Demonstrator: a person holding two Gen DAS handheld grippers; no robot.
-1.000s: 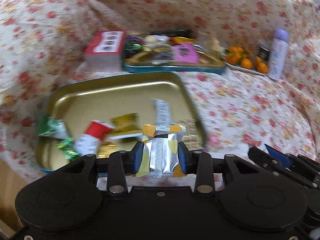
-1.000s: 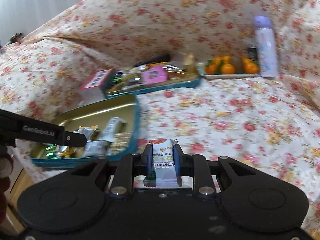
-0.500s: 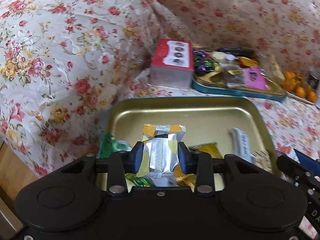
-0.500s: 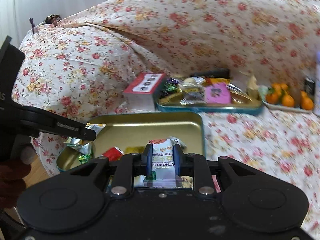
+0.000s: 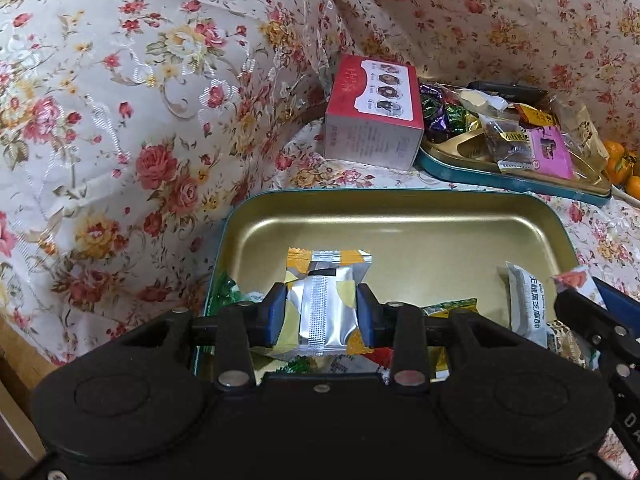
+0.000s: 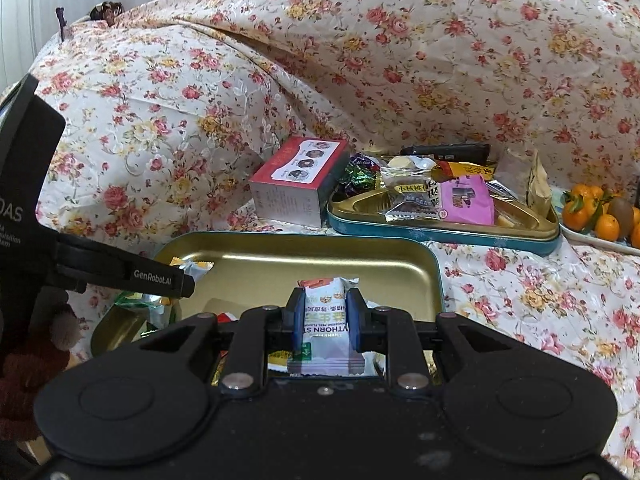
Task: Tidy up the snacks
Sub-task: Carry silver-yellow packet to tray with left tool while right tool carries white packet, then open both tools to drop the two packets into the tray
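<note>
Gold tin [image 5: 400, 224], snack packets [image 5: 524, 304] inside

The cloth [image 5: 120, 120] is cream with red and yellow flowers. The near tin [image 5: 400, 216] is gold inside with a teal rim. The box [image 5: 372, 112] is red with a white label. The far tray [image 6: 440, 232] is teal outside, gold within, and holds a pink packet [image 6: 468, 200]. The left packet [image 5: 324, 304] is silver and orange; the right packet [image 6: 326, 320] is white with an orange top. The fruit [image 6: 596, 212] is orange.
</note>
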